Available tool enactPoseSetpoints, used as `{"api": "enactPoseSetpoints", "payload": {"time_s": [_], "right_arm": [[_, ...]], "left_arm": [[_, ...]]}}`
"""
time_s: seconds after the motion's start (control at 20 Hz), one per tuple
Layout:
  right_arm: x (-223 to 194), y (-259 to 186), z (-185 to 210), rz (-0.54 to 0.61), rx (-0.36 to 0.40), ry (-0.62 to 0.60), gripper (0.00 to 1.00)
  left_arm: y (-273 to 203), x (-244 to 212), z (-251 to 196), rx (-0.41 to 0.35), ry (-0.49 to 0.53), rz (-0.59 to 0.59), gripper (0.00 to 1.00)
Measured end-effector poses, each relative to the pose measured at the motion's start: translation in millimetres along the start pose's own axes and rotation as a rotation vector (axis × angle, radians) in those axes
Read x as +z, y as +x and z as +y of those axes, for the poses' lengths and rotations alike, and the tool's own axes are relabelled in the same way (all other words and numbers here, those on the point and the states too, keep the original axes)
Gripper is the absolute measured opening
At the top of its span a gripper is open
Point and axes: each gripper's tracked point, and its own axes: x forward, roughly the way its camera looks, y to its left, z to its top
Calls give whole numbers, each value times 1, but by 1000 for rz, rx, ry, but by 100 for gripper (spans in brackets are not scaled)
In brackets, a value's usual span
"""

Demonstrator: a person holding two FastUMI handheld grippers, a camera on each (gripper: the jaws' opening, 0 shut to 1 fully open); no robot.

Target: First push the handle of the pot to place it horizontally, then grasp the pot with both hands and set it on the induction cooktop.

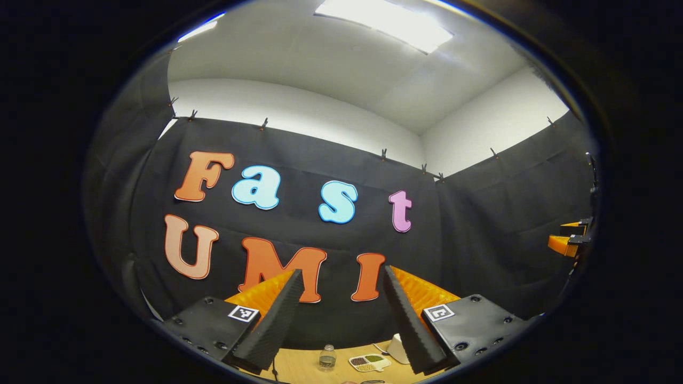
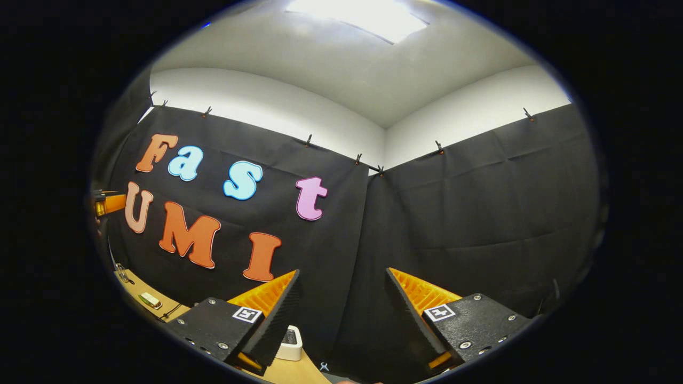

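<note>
My left gripper (image 1: pixel 341 272) is raised and points at the booth's black wall, open, with nothing between its fingers. My right gripper (image 2: pixel 342 272) is raised too and faces the corner of the booth, open and empty. In the left gripper view, part of the right gripper (image 1: pixel 568 237) shows at the far right edge. In the right gripper view, part of the left gripper (image 2: pixel 109 202) shows at the far left edge. Both are held high above the wooden table (image 1: pixel 299 368).
Low in the left gripper view, the table holds a small clear bottle (image 1: pixel 327 358), a little divided dish (image 1: pixel 370 362) and a white object (image 1: pixel 397 348). The right gripper view shows a white box-like device (image 2: pixel 291 341) and a small flat item (image 2: pixel 150 300) on the table (image 2: pixel 133 285).
</note>
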Motion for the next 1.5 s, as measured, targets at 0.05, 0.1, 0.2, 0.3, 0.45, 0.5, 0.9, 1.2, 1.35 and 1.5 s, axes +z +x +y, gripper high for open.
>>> {"api": "enactPoseSetpoints", "payload": {"time_s": [0.05, 0.1, 0.2, 0.3, 0.45, 0.5, 0.9, 1.2, 1.35, 1.5], "right_arm": [[0, 0, 0, 0, 2, 2, 95], [0, 0, 0, -1, 4, 3, 95], [0, 1, 0, -4, 2, 1, 95], [0, 1, 0, -6, 1, 2, 95], [-1, 1, 0, -10, 2, 7, 95], [0, 1, 0, -13, 2, 8, 95], [-3, 3, 0, -8, 2, -1, 95], [-4, 4, 1, 1, 7, -9, 95], [-2, 4, 1, -4, 10, -5, 95], [-1, 3, 2, -20, 13, -1, 95]], "left_arm": [[0, 0, 1, 3, 0, -1, 97], [-1, 0, 2, 5, 1, -2, 98], [-2, 2, 2, 9, 2, -5, 97], [-3, 2, 4, 11, 4, -8, 96], [-2, 3, 3, 11, 6, -12, 97], [-2, 3, 3, 11, 7, -12, 96], [-1, -6, 1, 16, 22, -9, 97], [-1, -18, -2, 22, 36, 7, 96], [-1, -20, -4, 25, 32, 11, 97], [-1, -25, -4, 35, 42, 16, 96]]}}
